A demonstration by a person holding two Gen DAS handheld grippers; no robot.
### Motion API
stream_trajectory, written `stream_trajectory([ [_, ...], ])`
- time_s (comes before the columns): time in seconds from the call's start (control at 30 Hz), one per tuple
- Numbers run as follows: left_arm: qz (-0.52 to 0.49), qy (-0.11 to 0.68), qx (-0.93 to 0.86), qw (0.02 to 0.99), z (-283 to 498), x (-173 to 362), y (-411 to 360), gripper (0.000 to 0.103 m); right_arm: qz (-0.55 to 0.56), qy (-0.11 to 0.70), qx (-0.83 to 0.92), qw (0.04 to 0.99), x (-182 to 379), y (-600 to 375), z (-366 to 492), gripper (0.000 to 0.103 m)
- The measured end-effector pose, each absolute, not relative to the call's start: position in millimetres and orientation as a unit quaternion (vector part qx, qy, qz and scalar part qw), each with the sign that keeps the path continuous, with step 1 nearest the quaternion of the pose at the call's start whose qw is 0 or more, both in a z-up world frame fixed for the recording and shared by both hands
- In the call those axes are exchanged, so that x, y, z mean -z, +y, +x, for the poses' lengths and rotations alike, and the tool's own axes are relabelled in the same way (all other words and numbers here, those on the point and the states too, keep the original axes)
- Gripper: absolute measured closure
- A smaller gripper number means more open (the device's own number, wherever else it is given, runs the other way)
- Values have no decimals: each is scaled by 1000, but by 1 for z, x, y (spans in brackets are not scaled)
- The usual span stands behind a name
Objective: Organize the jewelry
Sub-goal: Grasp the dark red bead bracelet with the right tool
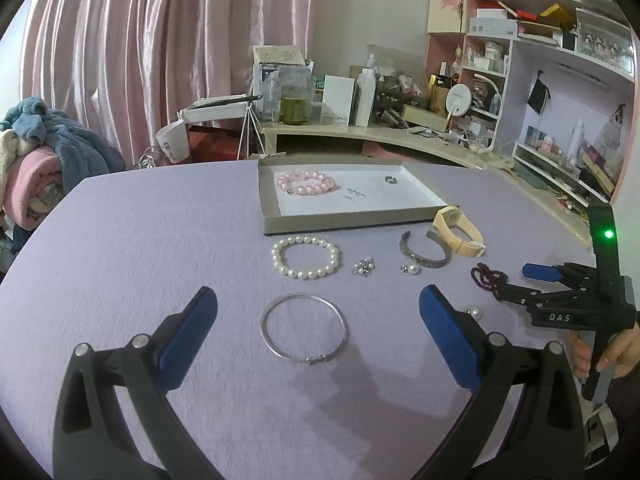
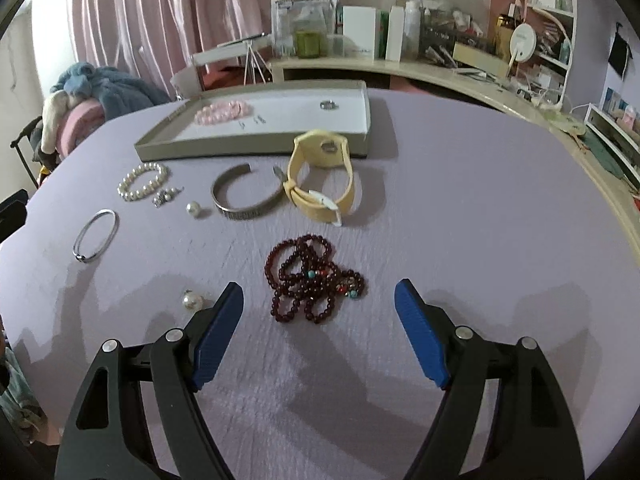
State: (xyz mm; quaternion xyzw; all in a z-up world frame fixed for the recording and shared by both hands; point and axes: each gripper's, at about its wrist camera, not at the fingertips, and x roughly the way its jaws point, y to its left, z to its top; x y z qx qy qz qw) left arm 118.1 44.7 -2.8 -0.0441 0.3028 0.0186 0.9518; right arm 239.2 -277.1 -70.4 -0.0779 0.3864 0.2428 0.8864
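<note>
Right tongs (image 2: pixel 319 298) gaping wide, gripping nothing — garnet beads (image 2: pixel 314 278) lying centred just beyond; left tongs (image 1: pixel 318 304) also spread, empty.

Bead bracelet (image 1: pixel 306 183) and ring (image 1: pixel 390 179) lie in the tray (image 1: pixel 344 222), bangle (image 1: pixel 304 327) before it.

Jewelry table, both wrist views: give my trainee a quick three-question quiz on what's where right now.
1. True or false: the pink bead bracelet lies inside the tray.
2. Which piece lies ahead between the open fingers of the right hand-held gripper? A) pearl bracelet B) dark red bead strand C) yellow watch
3. Fill in: the thin silver bangle lies on the purple cloth in front of the ____ hand-held gripper.

Key: 1 true; 2 B, the dark red bead strand; 3 left.
</note>
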Motion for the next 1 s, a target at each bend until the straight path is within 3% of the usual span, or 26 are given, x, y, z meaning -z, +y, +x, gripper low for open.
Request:
stream_trajectory([
  [0.4,-36,320,-19,947,120,12,45,2,-96,419,-219,876,76,-266,259,24],
  [0.5,-39,325,-19,945,120,14,46,2,-98,416,-226,875,75,-263,259,34],
  [0.53,-39,326,-19,944,121,14,47,2,-99,413,-230,876,74,-262,258,44],
  [0.57,-39,327,-19,944,122,15,47,2,-99,411,-232,876,73,-262,258,64],
  [0.63,-40,331,-21,942,123,17,48,2,-90,417,-237,873,71,-263,260,90],
  [1.0,-44,350,-17,935,127,25,49,2,-68,392,-255,881,58,-271,249,96],
])
